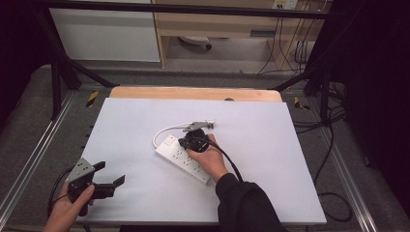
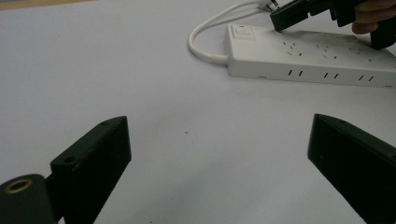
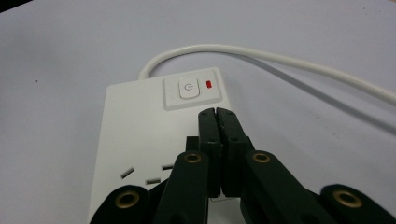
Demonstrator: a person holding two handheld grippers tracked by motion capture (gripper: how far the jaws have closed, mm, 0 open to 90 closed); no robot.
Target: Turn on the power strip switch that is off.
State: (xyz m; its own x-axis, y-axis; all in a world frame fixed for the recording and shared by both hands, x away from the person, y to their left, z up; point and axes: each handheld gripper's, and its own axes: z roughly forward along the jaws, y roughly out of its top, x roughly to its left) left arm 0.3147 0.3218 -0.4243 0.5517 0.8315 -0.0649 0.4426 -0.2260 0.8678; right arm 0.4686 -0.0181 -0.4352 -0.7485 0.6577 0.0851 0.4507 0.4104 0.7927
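Note:
A white power strip [image 1: 186, 160] lies slantwise in the middle of the white table top [image 1: 251, 145], and its white cable [image 1: 162, 133] loops off its far end. In the right gripper view the strip [image 3: 135, 135] carries a white push switch [image 3: 188, 88] with a red indicator [image 3: 209, 84] beside it. My right gripper [image 3: 215, 113] is shut with nothing between its jaws. Its tips sit right at the switch's near edge, and whether they touch the strip I cannot tell. My left gripper [image 1: 110, 173] rests at the table's front left, wide open and empty, facing the strip [image 2: 308, 58].
The cable [image 3: 289, 63] curves away to the right behind the switch. A wooden strip [image 1: 193, 93] borders the table's far edge. Metal rails [image 1: 43, 140] run along both sides, with loose black cables [image 1: 333, 145] on the floor at the right.

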